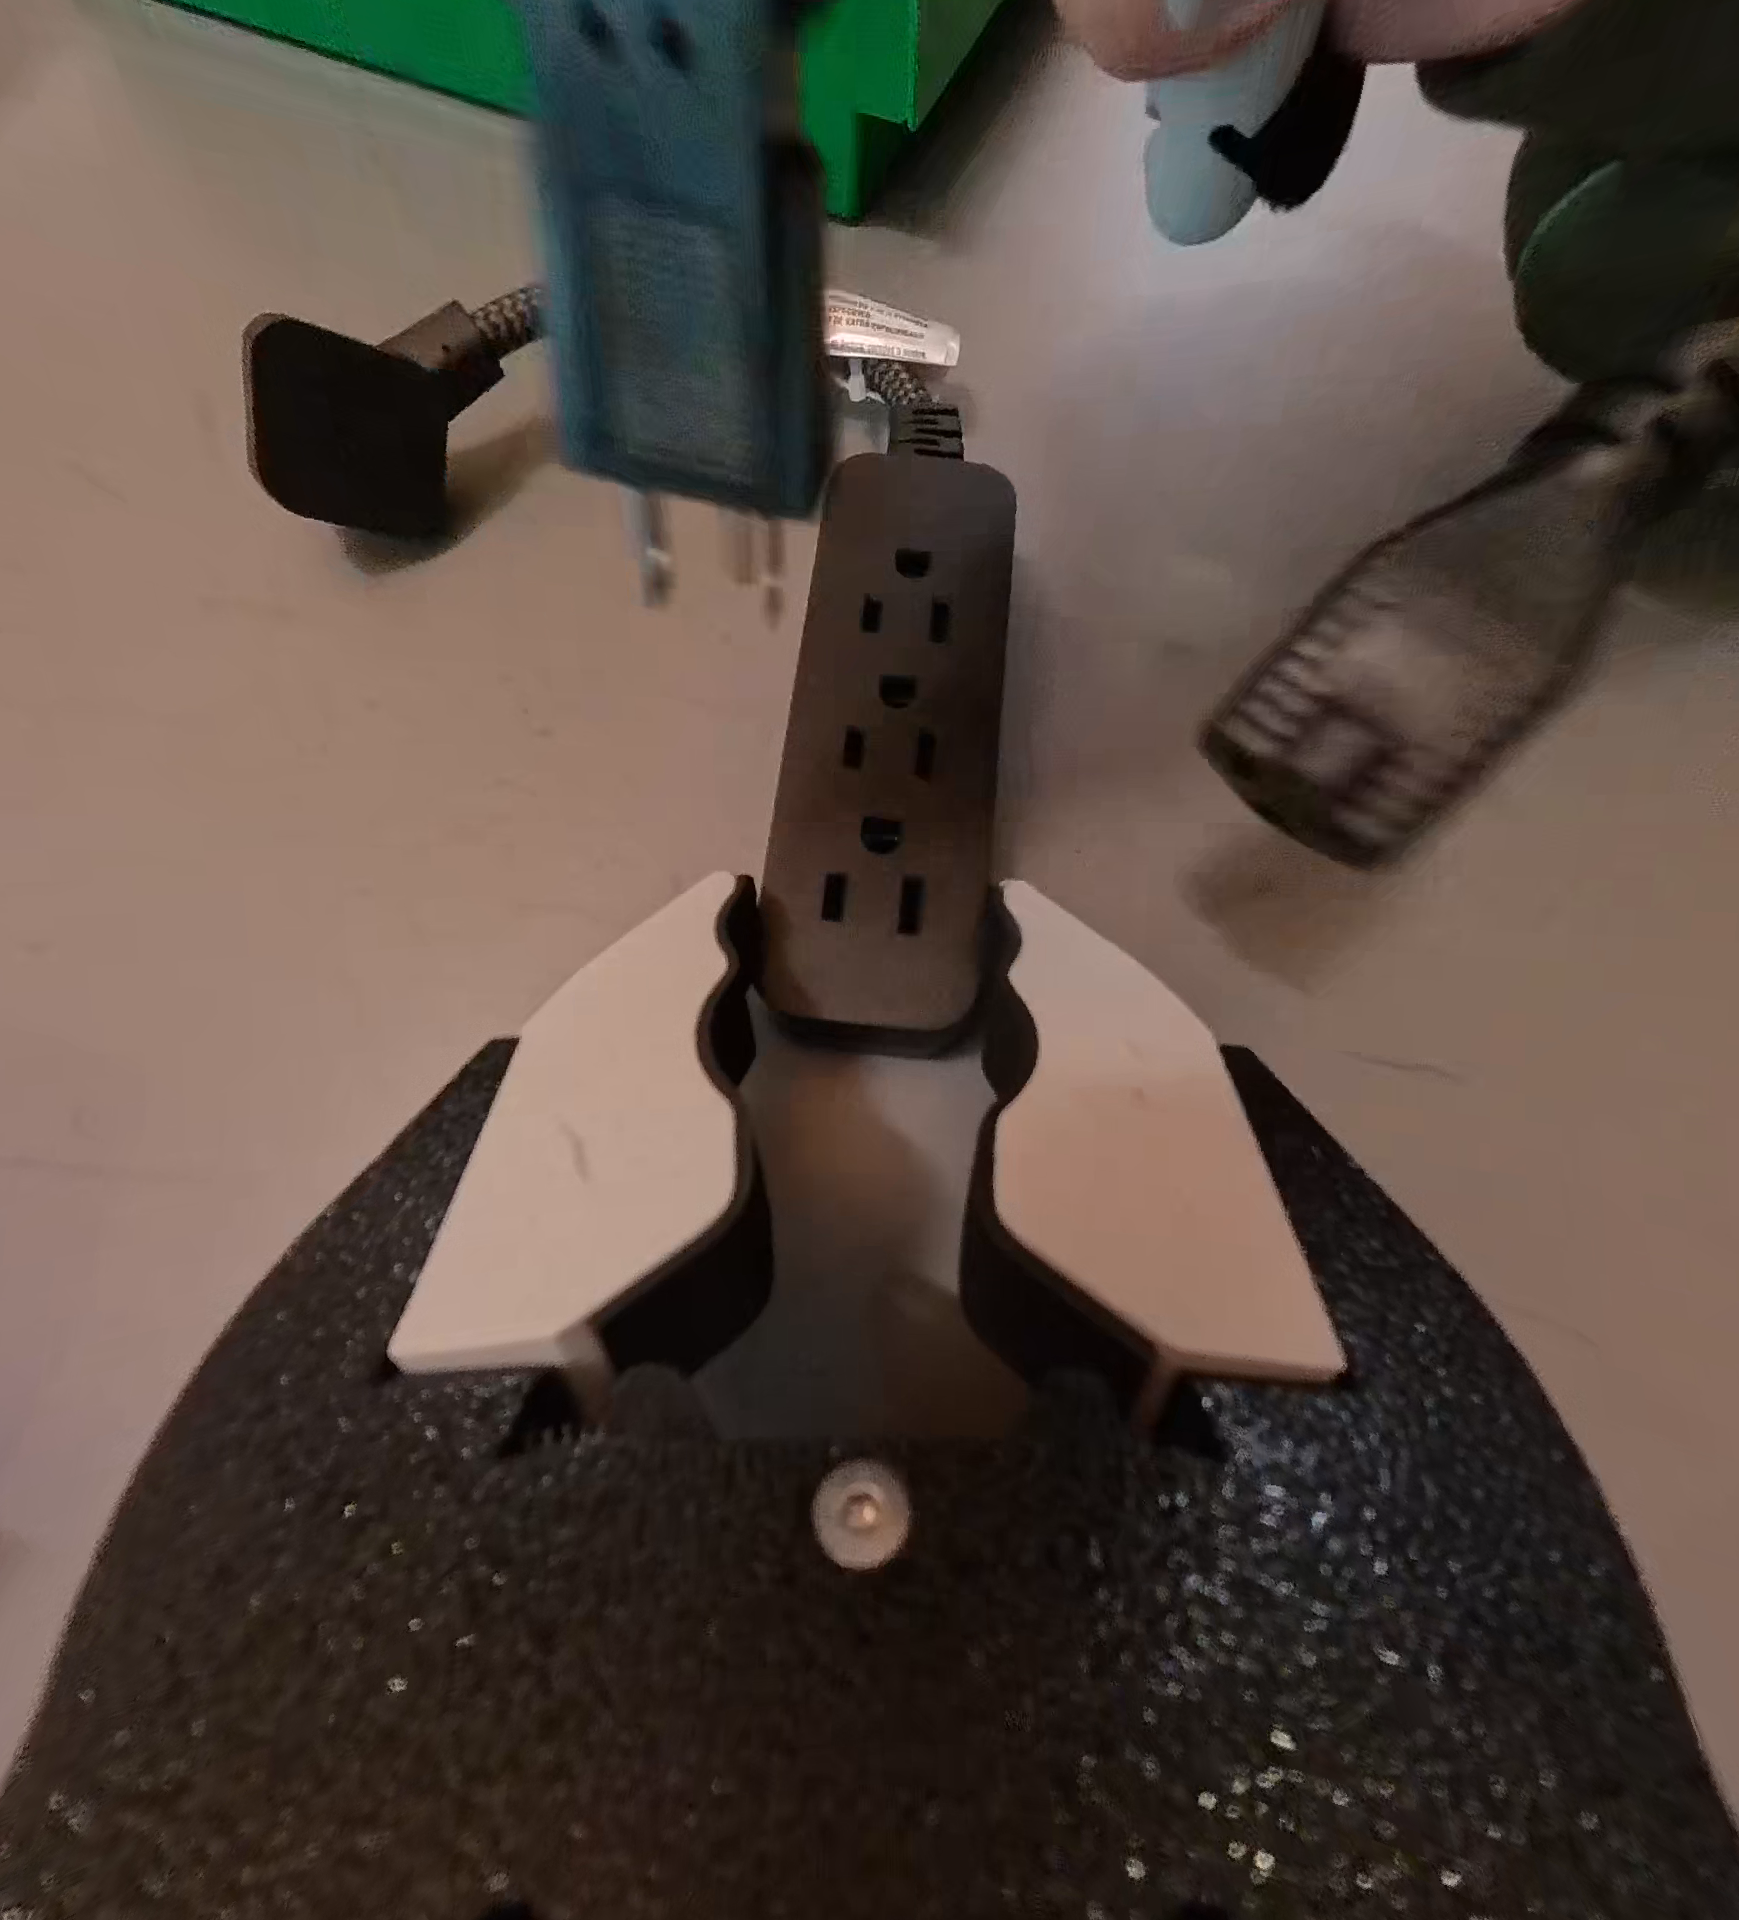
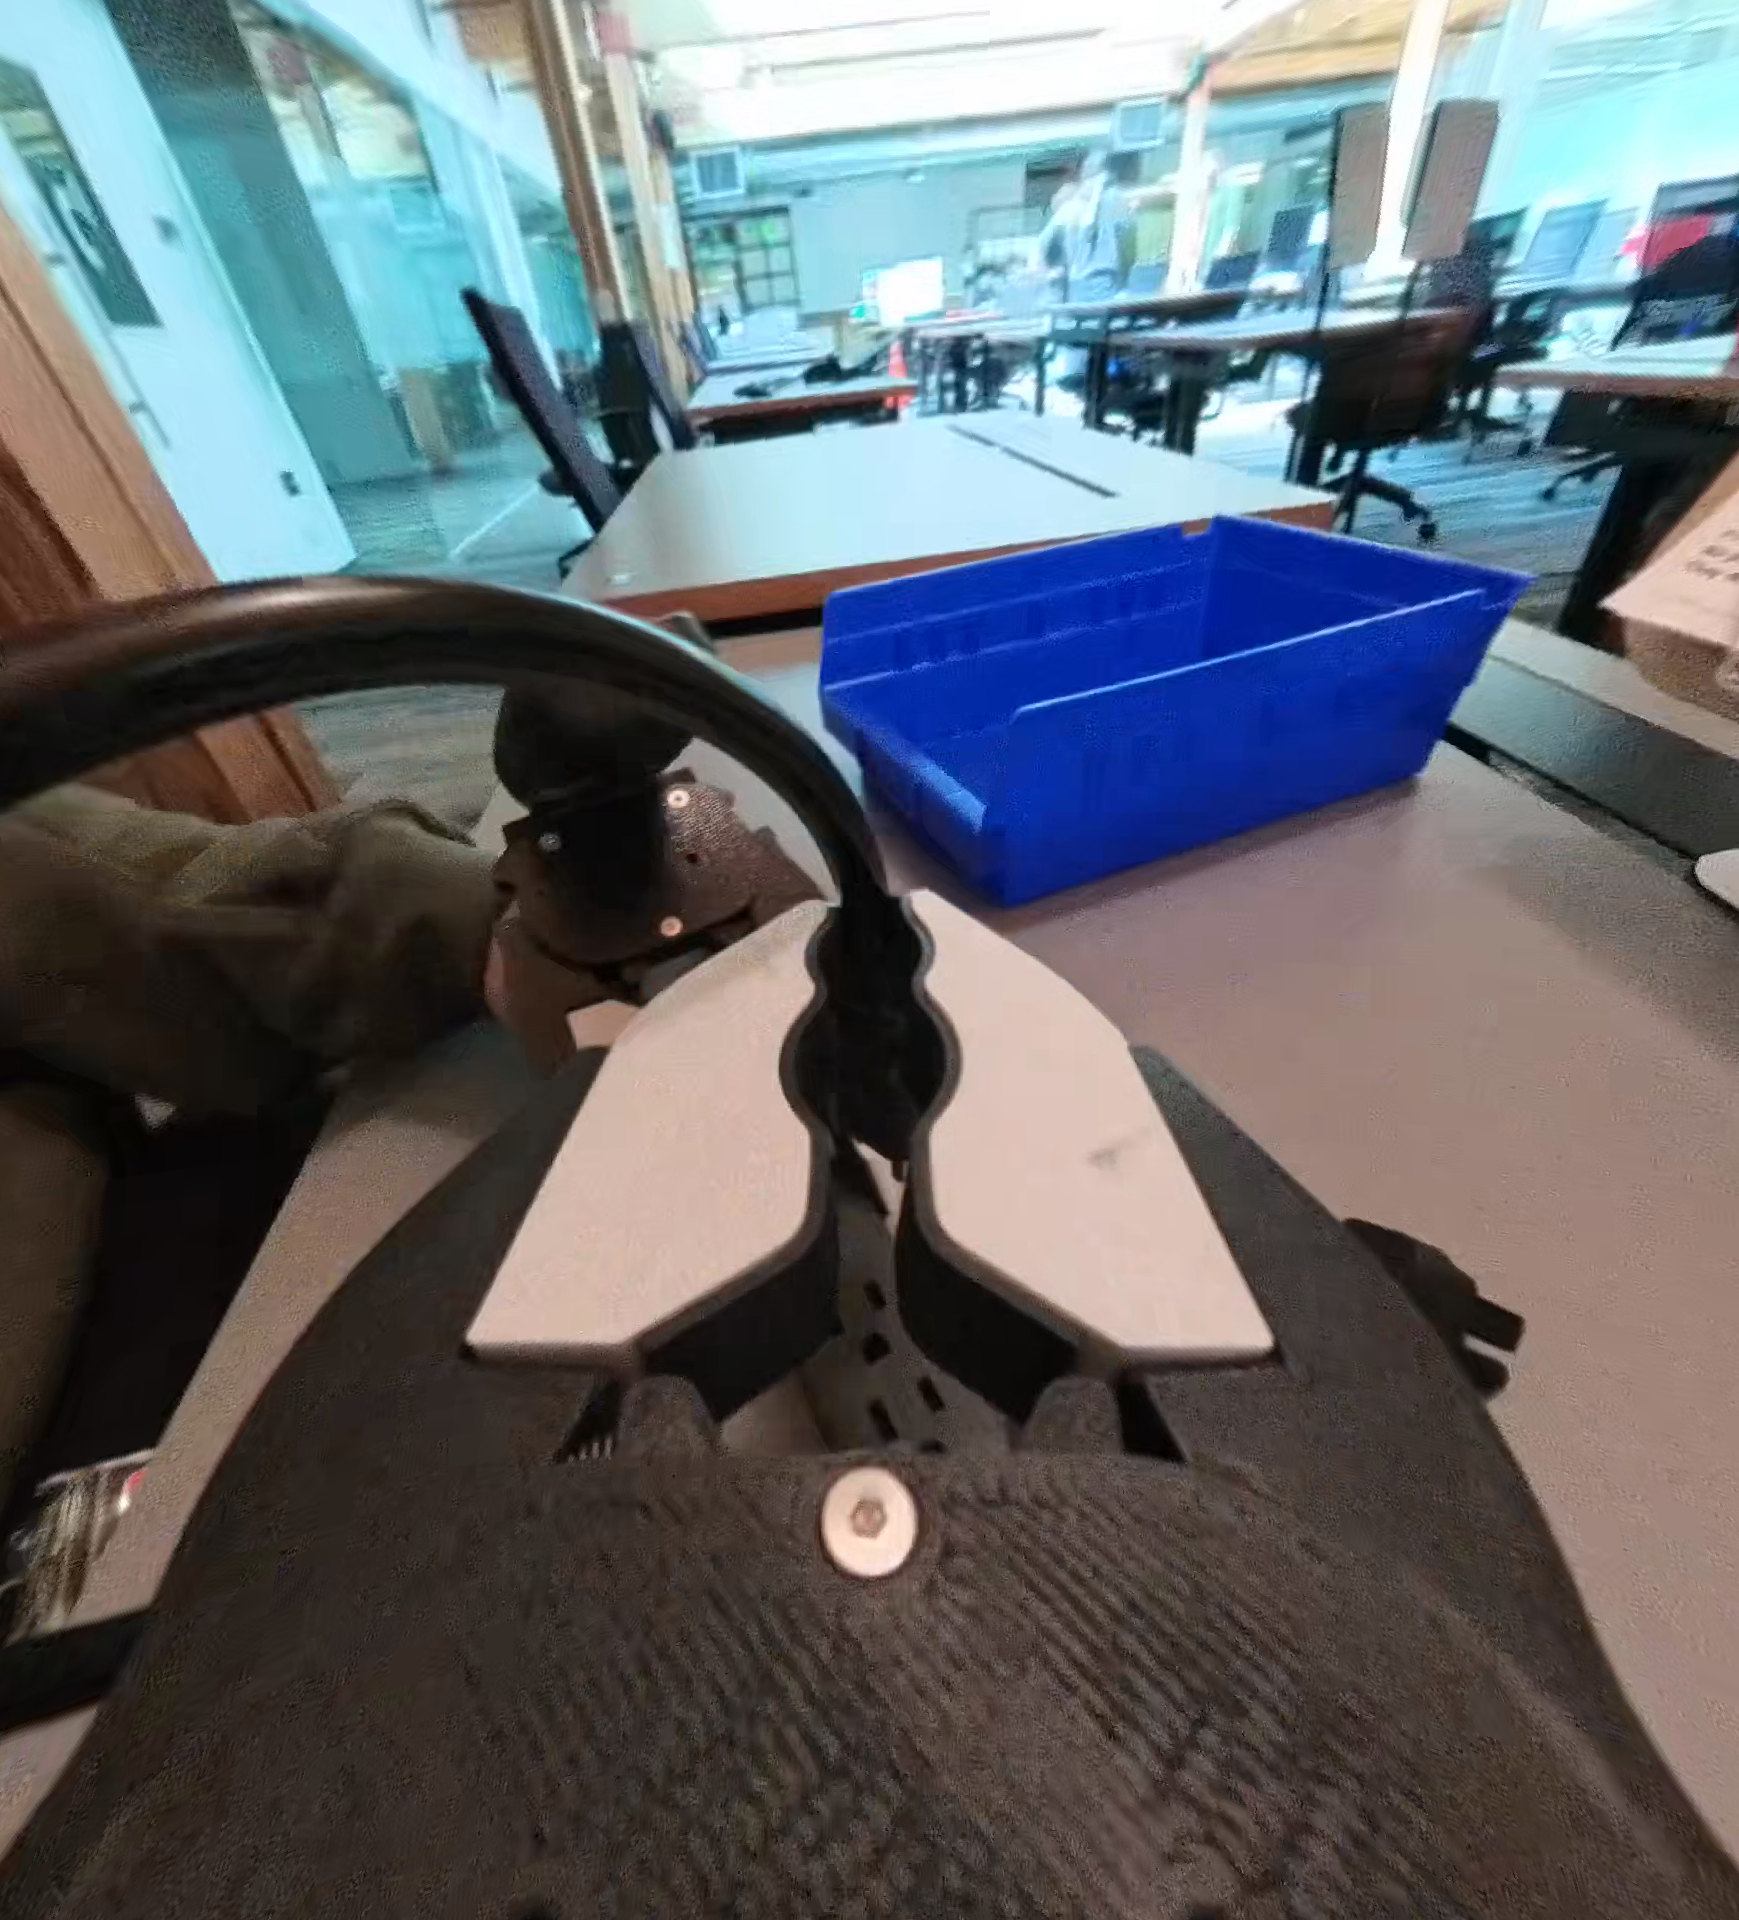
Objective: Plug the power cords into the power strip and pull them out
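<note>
The left claw (image 1: 873,940) points forward and down toward the table, its two white fingers (image 1: 626,1122) parted and clamped on either side of a dark strip's near end. The right claw (image 2: 870,1023) is held level above the table, fingers nearly together, pinching a black cord. An olive sleeve (image 2: 190,935) shows left of it.

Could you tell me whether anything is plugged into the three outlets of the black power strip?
Nothing: all three outlets of the power strip are empty. A blue-grey plug hangs beside its far end, prongs bare. The left gripper holds the near end, covering its sides.
</note>
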### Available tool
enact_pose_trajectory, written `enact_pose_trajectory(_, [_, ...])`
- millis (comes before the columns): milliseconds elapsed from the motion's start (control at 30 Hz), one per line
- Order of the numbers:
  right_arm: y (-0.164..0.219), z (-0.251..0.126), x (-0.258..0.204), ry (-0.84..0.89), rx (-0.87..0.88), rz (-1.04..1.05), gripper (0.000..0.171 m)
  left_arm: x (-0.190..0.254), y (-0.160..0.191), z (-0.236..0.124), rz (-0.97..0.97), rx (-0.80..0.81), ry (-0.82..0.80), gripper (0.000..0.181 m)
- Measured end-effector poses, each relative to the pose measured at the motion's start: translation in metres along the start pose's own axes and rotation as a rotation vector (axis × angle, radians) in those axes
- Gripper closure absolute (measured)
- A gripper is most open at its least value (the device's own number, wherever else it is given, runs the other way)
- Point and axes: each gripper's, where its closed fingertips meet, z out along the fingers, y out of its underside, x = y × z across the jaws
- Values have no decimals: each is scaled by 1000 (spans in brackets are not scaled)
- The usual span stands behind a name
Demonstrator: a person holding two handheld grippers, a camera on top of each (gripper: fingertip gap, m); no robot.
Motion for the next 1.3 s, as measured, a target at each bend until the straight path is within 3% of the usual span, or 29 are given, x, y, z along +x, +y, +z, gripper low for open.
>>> enact_pose_trajectory(233, [11,-9,-23,-28,-94,-62,162,0,0,-1,-25,4,19,140])
enact_pose_trajectory(400, [-31,-32,-17,33,-96,-127,162,0,0,-1,-14,2,8,140])
enact_pose_trajectory(633, [-123,-105,43,336,-99,-171,161,0,0,-1,-11,2,5,140])
enact_pose_trajectory(833, [-162,-175,138,688,-343,-251,161,0,0,-1,-4,2,0,140])
enact_pose_trajectory(933, [-151,-215,195,921,-528,-264,162,0,0,-1,-5,2,2,140])
enact_pose_trajectory(1133, [-58,-223,239,795,-1189,-422,161,0,0,-1,-1,2,-1,140])
enact_pose_trajectory(1200, [-32,-219,245,759,-1277,-407,162,0,0,-1,-1,2,0,140])
enact_pose_trajectory(1300, [-6,-211,258,768,-1239,-299,162,0,0,-1,-2,2,0,140])
